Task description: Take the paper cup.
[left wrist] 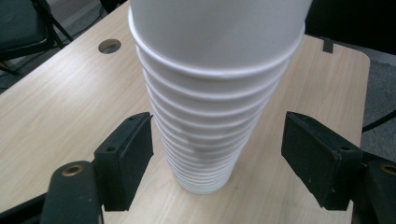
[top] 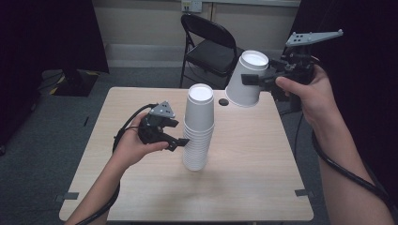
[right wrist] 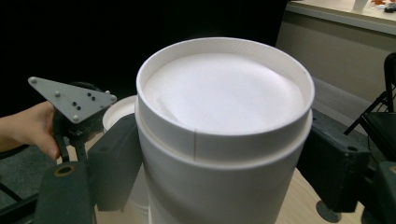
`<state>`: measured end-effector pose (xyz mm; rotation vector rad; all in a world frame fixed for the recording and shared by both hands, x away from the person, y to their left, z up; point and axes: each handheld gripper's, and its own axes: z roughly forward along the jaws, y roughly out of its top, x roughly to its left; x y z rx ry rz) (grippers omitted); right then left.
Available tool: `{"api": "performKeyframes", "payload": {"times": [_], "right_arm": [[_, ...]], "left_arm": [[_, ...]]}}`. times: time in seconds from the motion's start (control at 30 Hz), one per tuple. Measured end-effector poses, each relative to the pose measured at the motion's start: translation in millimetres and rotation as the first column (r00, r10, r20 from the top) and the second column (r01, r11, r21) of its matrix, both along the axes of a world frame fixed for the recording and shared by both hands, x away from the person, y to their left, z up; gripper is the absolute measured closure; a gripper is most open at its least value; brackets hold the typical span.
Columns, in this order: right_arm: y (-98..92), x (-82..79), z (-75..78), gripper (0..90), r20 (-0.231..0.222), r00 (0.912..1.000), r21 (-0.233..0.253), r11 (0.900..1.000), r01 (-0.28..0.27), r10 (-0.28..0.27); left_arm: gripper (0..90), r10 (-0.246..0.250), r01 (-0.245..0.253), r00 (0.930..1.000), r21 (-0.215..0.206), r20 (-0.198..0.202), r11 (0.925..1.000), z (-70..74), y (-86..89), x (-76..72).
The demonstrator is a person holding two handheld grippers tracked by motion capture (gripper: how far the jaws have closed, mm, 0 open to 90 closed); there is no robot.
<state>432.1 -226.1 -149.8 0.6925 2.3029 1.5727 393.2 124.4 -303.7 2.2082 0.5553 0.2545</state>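
A tall stack of upside-down white paper cups (top: pixel 199 131) stands mid-table. My left gripper (top: pixel 180 133) is at the stack's left side, low down. In the left gripper view the stack (left wrist: pixel 210 107) rises between the open jaws of my left gripper (left wrist: pixel 217 161), with a gap on each side. My right gripper (top: pixel 257 79) is raised above the table's far right corner, shut on a single upside-down white cup (top: pixel 246 79). In the right gripper view that cup (right wrist: pixel 224 121) sits between both jaws of my right gripper (right wrist: pixel 224 163), base toward the camera.
The wooden table (top: pixel 141 187) has a round cable hole (top: pixel 223 101) near its far edge. A black folding chair (top: pixel 211 44) stands behind the table. Dark curtains hang at both sides. Cables trail from both grippers.
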Motion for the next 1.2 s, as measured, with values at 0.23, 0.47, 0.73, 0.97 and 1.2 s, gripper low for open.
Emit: {"api": "performKeyframes", "payload": {"times": [0.23, 0.47, 0.73, 0.97, 1.2], "right_arm": [[-9.8, -0.9, -13.3, 21.1, 0.003, 0.9997, -0.010, 1.000, 0.022, -0.022], [-13.5, -2.2, -30.7, 21.1, 0.005, 0.9995, -0.032, 0.999, 0.032, -0.032], [-16.9, -4.2, -46.5, 21.1, 0.009, 0.9992, -0.043, 0.998, 0.038, -0.038], [-21.9, -4.8, -56.4, 21.1, 0.001, 0.9990, -0.042, 0.998, 0.046, -0.046], [-26.4, -5.7, -65.6, 21.1, 0.000, 0.9986, -0.043, 0.998, 0.052, -0.053]], "left_arm": [[25.0, 0.010, -0.010, 0.9999, 0.004, -0.008, 0.9999, -10.4, 4.5, -6.9], [24.9, 0.003, -0.003, 0.9998, 0.008, -0.018, 1.0000, -21.8, 4.2, -16.1], [24.7, -0.019, 0.021, 0.9992, 0.049, -0.034, 0.9986, -32.6, -3.2, -23.9], [24.7, -0.040, 0.042, 0.9981, 0.036, -0.046, 0.9985, -38.7, -11.0, -29.0], [24.6, -0.066, 0.069, 0.9968, 0.051, -0.045, 0.9963, -41.4, -20.6, -33.5]]}}
